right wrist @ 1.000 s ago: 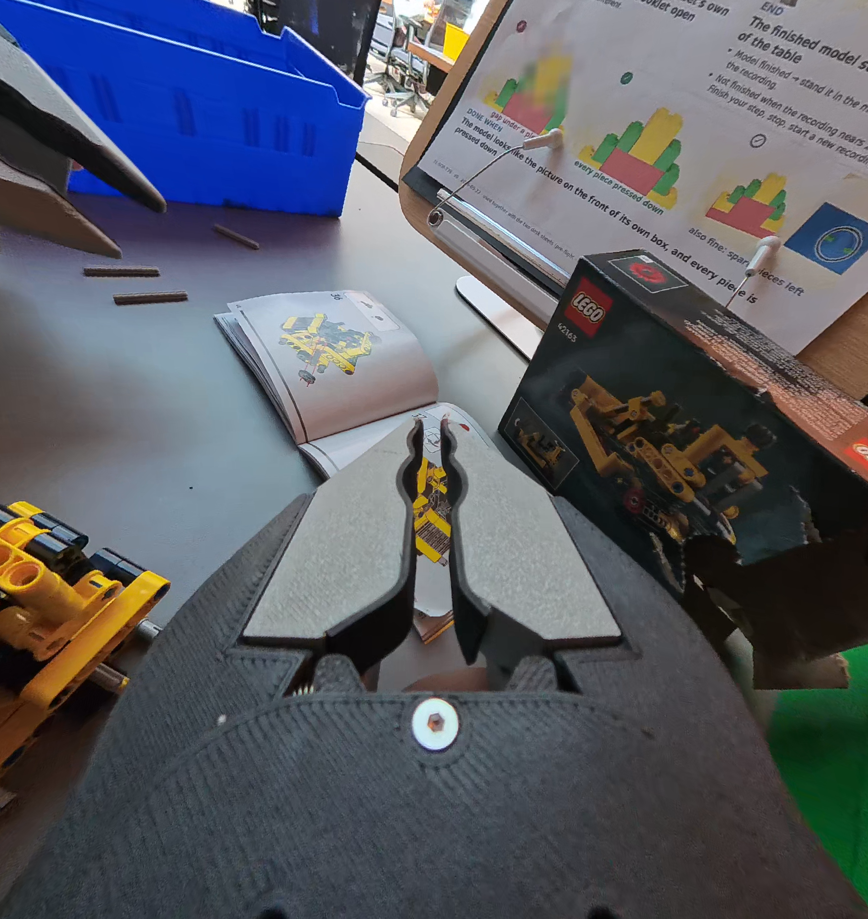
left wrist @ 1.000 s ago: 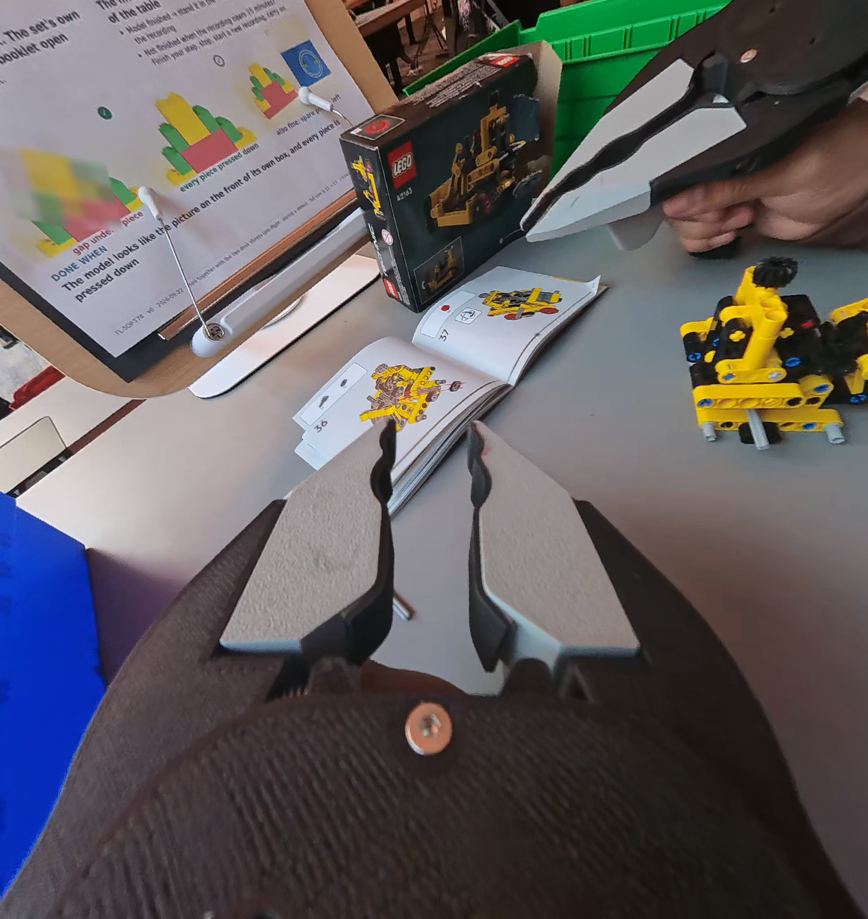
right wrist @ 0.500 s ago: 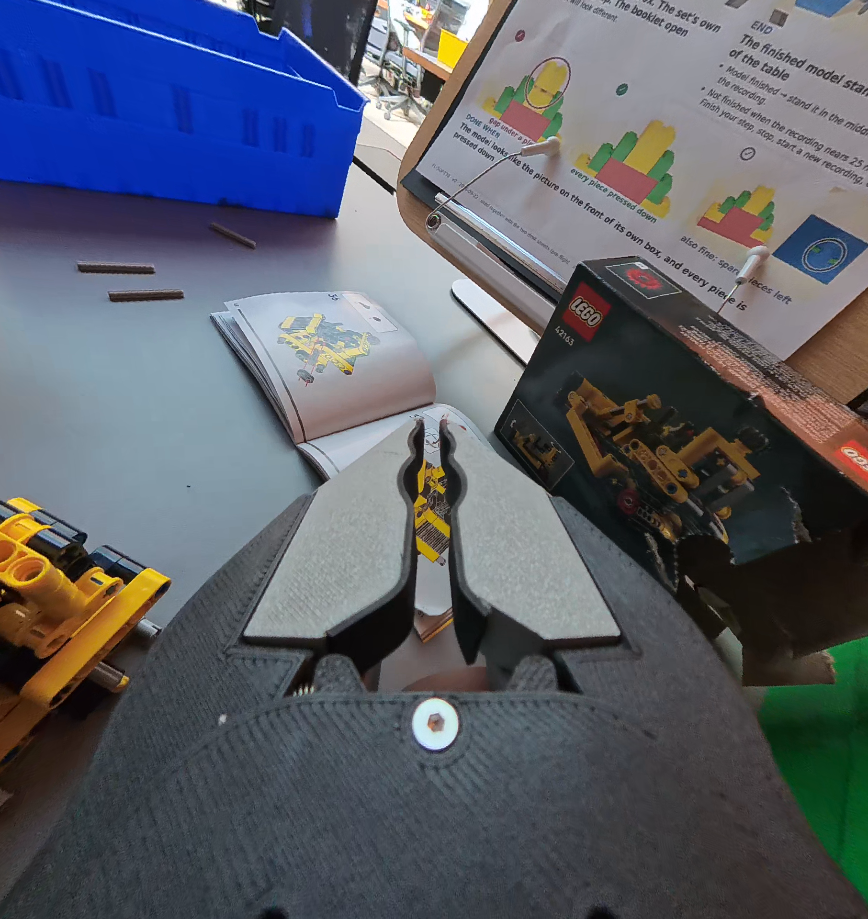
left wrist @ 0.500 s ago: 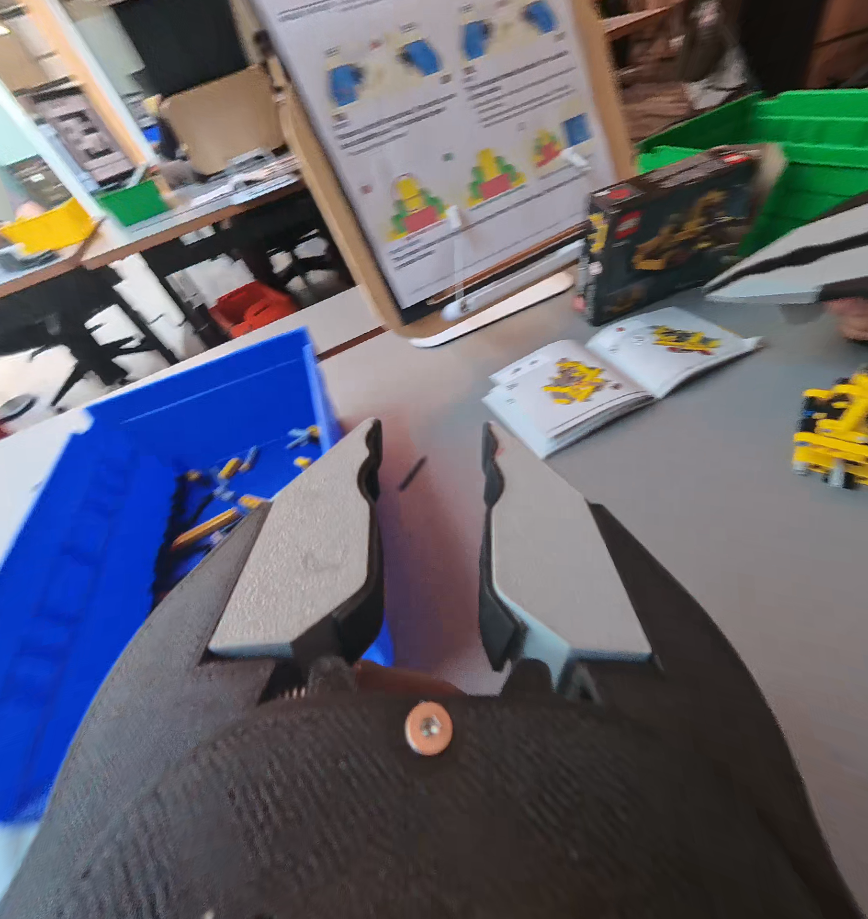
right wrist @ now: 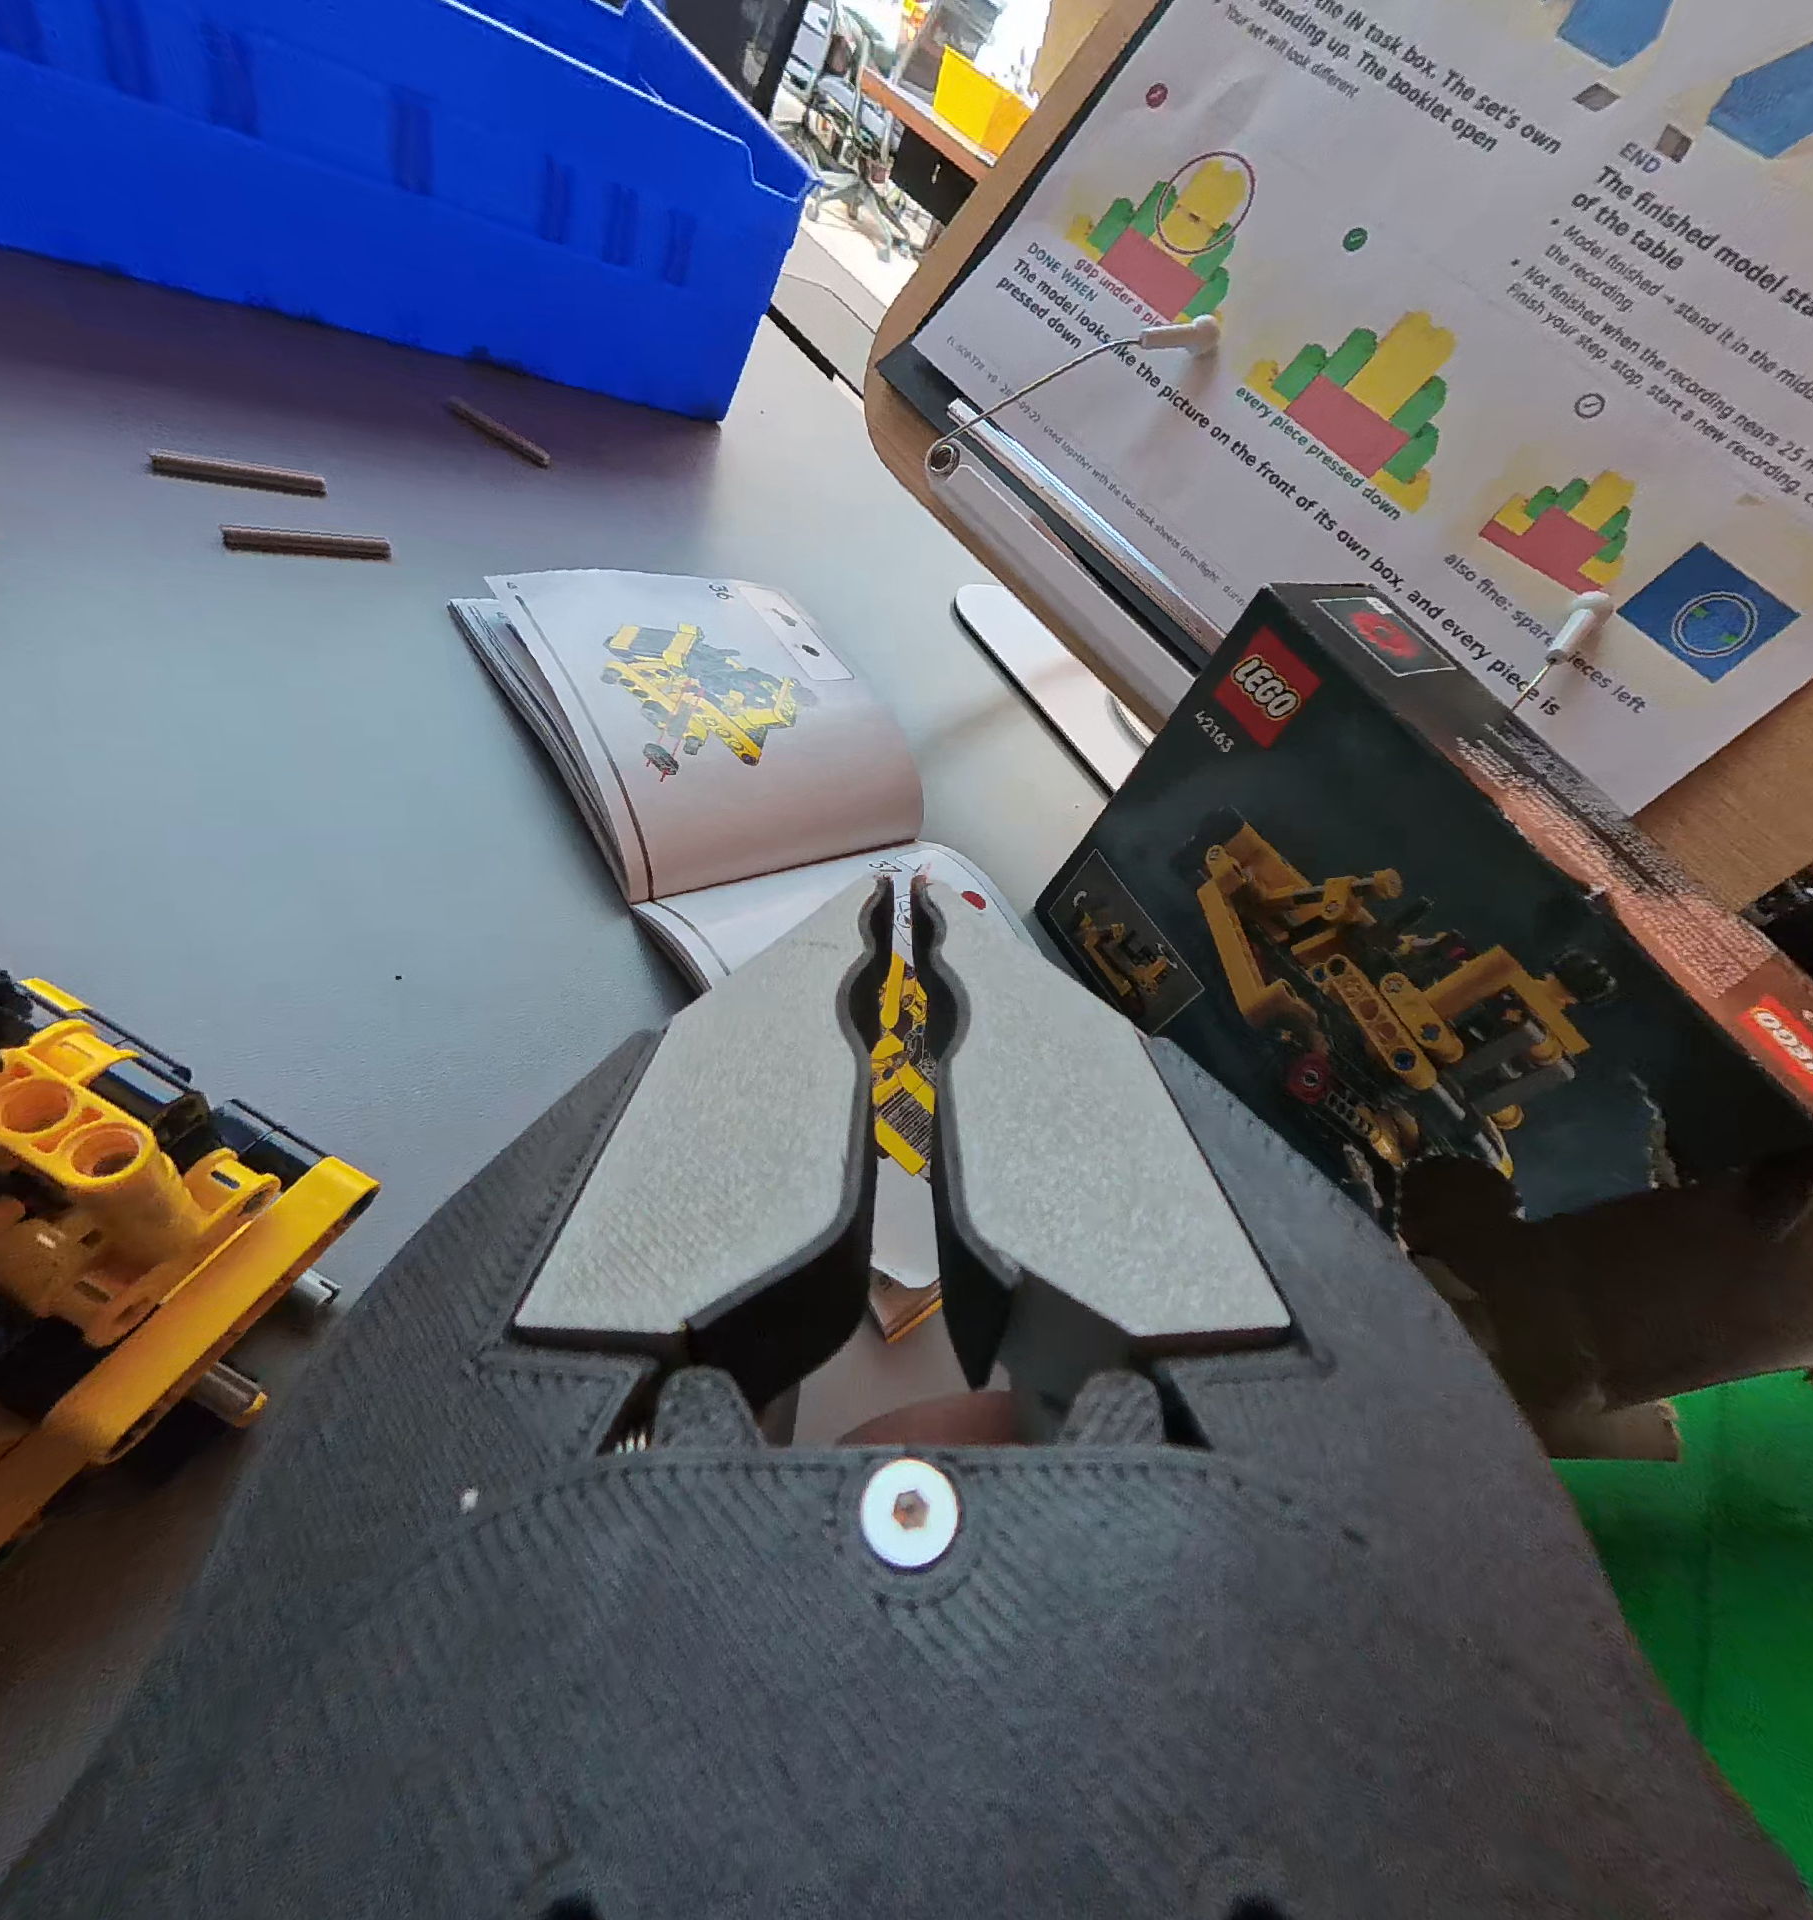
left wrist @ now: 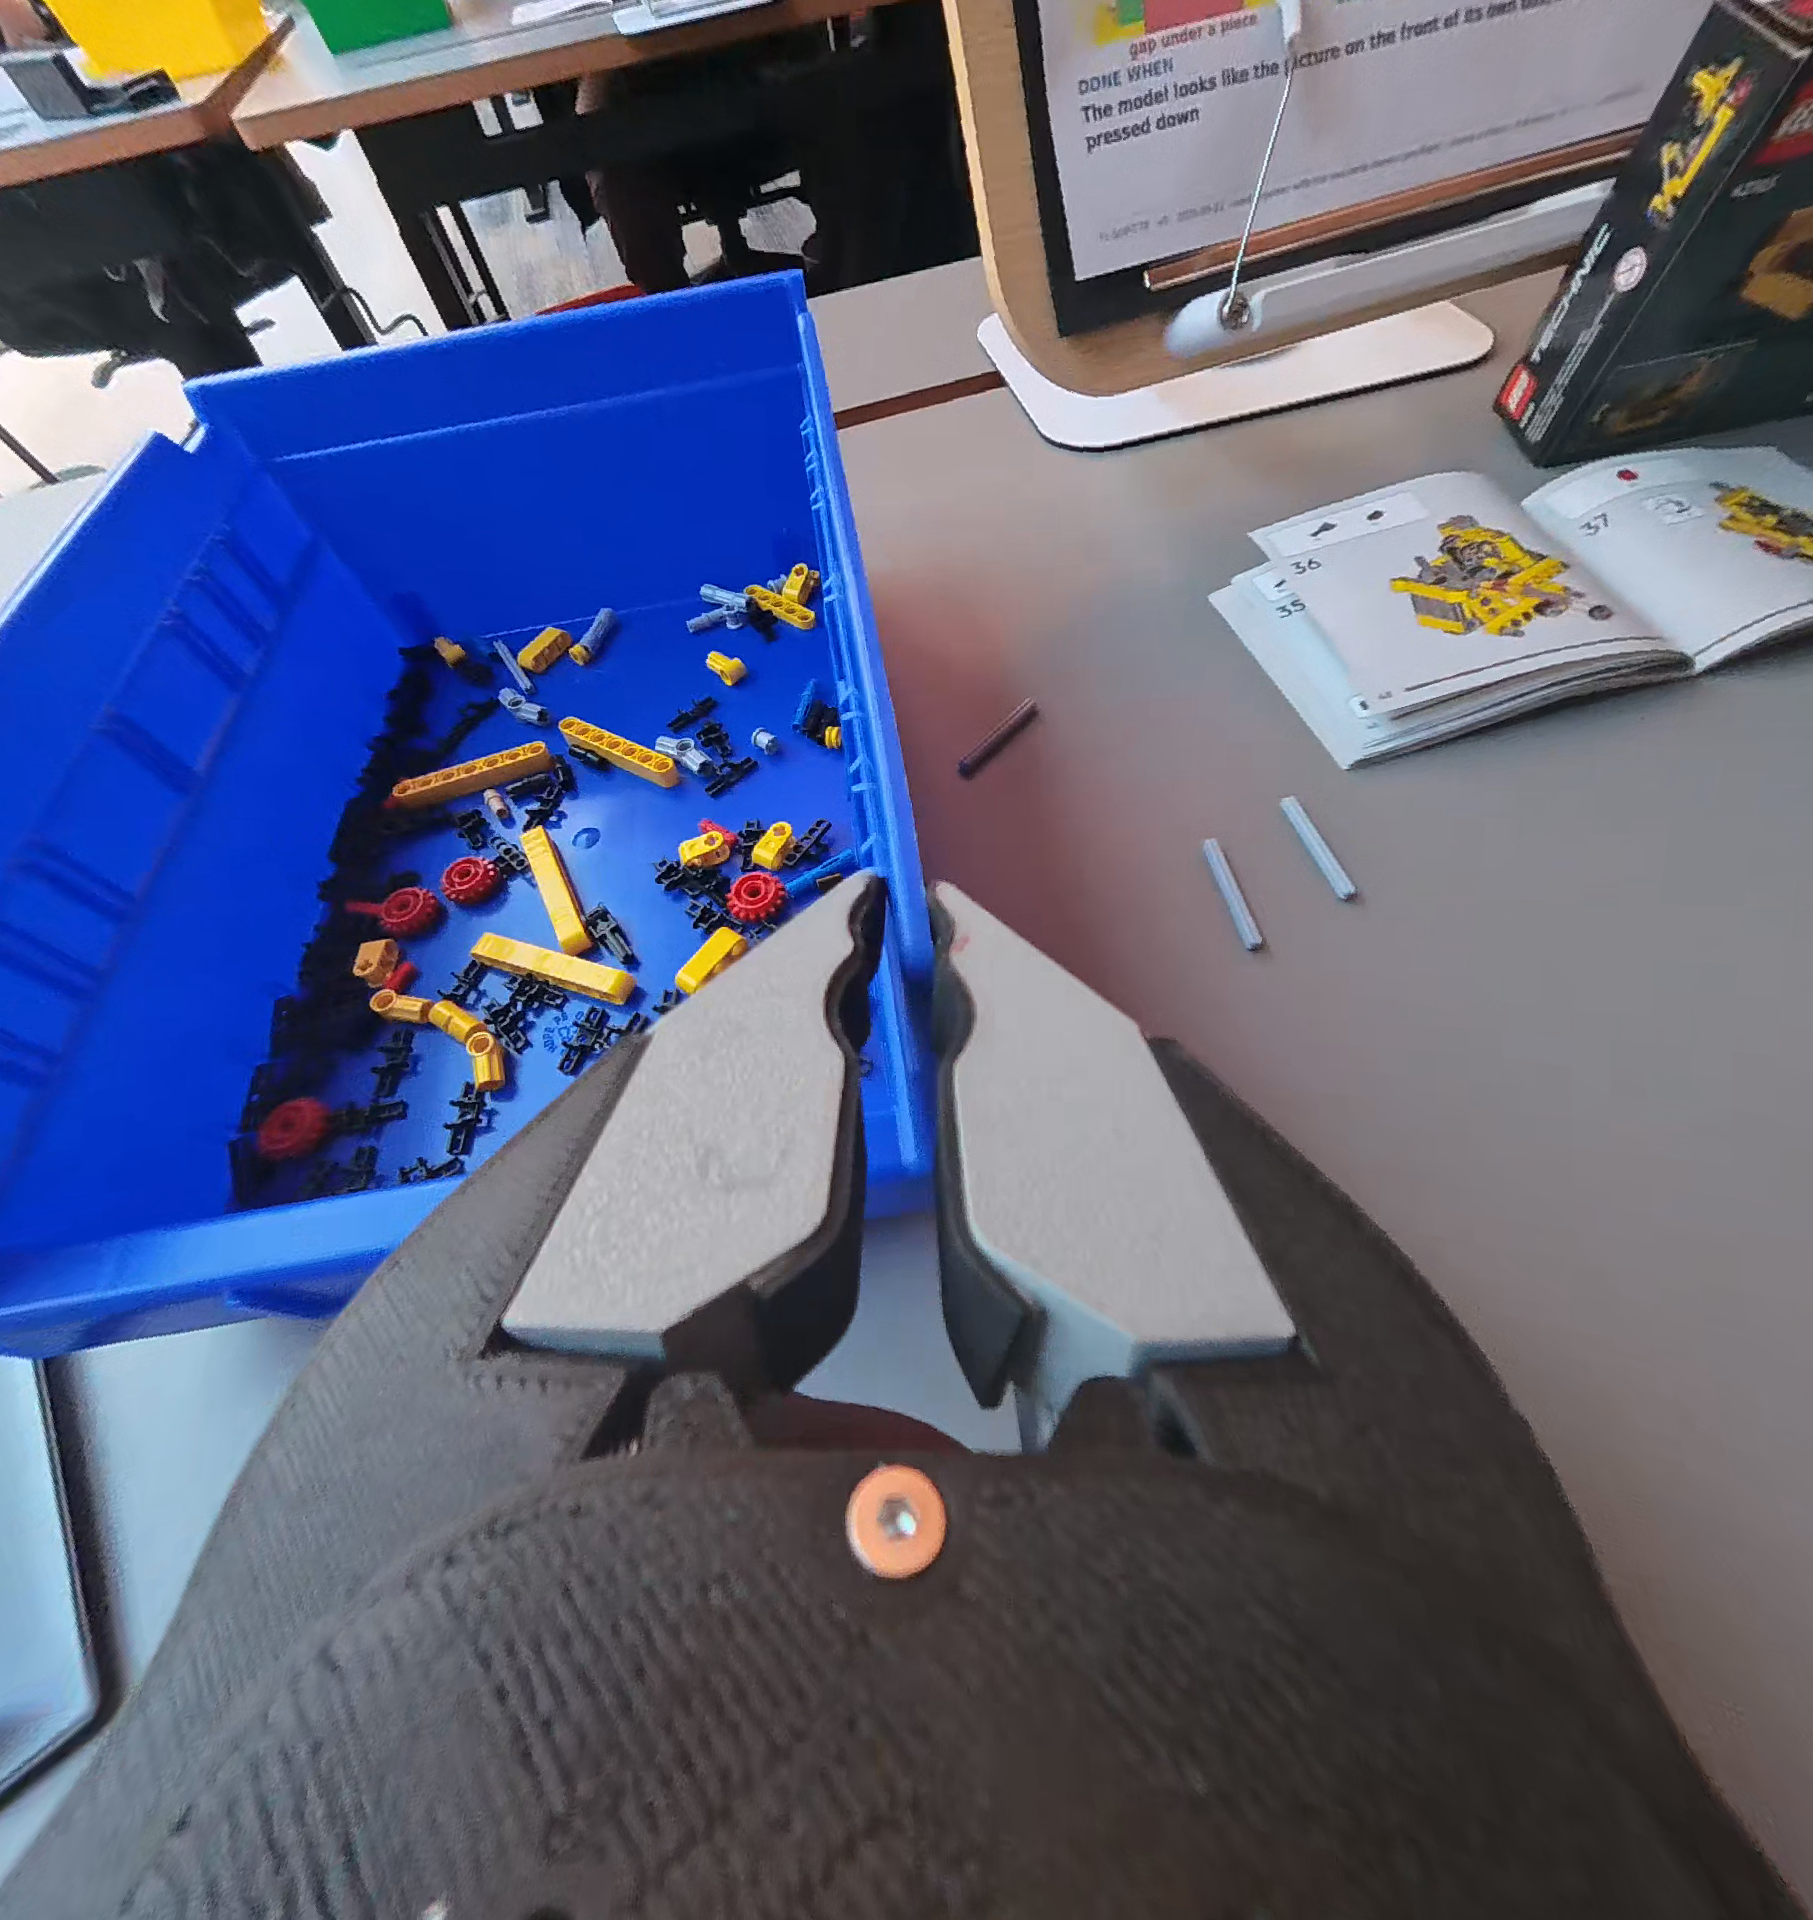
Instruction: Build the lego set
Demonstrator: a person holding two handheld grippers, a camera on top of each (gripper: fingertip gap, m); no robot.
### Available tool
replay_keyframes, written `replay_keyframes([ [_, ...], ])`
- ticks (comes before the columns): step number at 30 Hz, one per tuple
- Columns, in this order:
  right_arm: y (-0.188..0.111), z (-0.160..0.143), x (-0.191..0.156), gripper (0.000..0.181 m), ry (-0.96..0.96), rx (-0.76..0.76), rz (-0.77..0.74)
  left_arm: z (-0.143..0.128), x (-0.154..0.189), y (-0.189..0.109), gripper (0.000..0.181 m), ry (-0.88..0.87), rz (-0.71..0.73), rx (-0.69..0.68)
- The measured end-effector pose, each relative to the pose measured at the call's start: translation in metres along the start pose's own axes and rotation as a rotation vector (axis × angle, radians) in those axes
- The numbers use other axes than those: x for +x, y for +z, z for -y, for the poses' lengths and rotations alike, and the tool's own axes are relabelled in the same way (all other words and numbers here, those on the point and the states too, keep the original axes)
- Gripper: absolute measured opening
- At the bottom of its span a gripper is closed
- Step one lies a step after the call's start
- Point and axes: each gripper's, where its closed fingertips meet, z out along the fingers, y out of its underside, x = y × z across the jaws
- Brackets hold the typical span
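Observation:
A blue bin (left wrist: 517, 499) holds several loose yellow, black and red Lego pieces (left wrist: 559, 914). My left gripper (left wrist: 904, 902) hovers over the bin's right wall near its front corner, jaws nearly together with nothing between them. The partly built yellow and black model (right wrist: 102, 1195) stands on the grey table at the left of the right wrist view. My right gripper (right wrist: 897, 883) is shut and empty, low over the right page of the open instruction booklet (right wrist: 736, 727), which also shows in the left wrist view (left wrist: 1504, 603). The model is out of the left wrist view.
Two grey axles (left wrist: 1232, 894) and a dark axle (left wrist: 997, 738) lie on the table between bin and booklet. The black set box (right wrist: 1401, 987) stands right of the booklet, before an instruction board (right wrist: 1401, 312). A green bin (right wrist: 1733, 1558) is at the right. Spacing between my two grippers at the tips: around 35 centimeters.
My left gripper swung left from the booklet to the blue bin, and its jaws narrowed from open to nearly together. My right gripper stayed shut over the booklet, shifting only slightly.

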Motion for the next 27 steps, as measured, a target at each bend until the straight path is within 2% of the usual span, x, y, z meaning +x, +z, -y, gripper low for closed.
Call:
replay_keyframes([
  [4, -0.002, 0.000, 0.001, 0.000, 0.008, 0.002, -0.002, 0.002, 0.024, -0.011, 0.011, -0.078, -0.138, -0.008],
  [7, -0.003, 0.000, 0.004, 0.000, 0.025, 0.007, -0.011, 0.022, 0.027, -0.034, 0.015, -0.096, -0.199, 0.087],
  [10, -0.003, -0.001, 0.004, 0.000, 0.039, -0.002, -0.008, 0.053, -0.015, -0.052, 0.018, -0.057, -0.093, 0.173],
  [12, -0.002, -0.003, 0.003, 0.000, 0.045, -0.015, 0.007, 0.075, -0.048, -0.053, 0.018, -0.022, -0.023, 0.189],
  [15, 0.002, -0.010, -0.001, 0.003, 0.062, -0.067, 0.045, 0.096, -0.073, -0.030, 0.042, -0.029, -0.063, 0.146],
  [17, 0.004, -0.016, -0.003, 0.007, 0.080, -0.111, 0.068, 0.097, -0.087, -0.002, 0.052, -0.048, -0.069, 0.094],
  [20, 0.005, -0.021, 0.000, 0.012, 0.113, -0.140, 0.066, 0.090, -0.106, 0.037, 0.053, -0.072, -0.026, 0.071],
  [22, 0.005, -0.024, 0.003, 0.016, 0.139, -0.156, 0.060, 0.087, -0.123, 0.054, 0.048, -0.077, 0.058, 0.116],
  [23, 0.004, -0.026, 0.004, 0.018, 0.153, -0.163, 0.060, 0.086, -0.130, 0.059, 0.045, -0.101, 0.086, 0.153],
  [27, 0.005, -0.029, 0.006, 0.028, 0.245, -0.173, 0.113, 0.077, -0.127, 0.060, 0.039, -0.201, 0.020, 0.252],
])
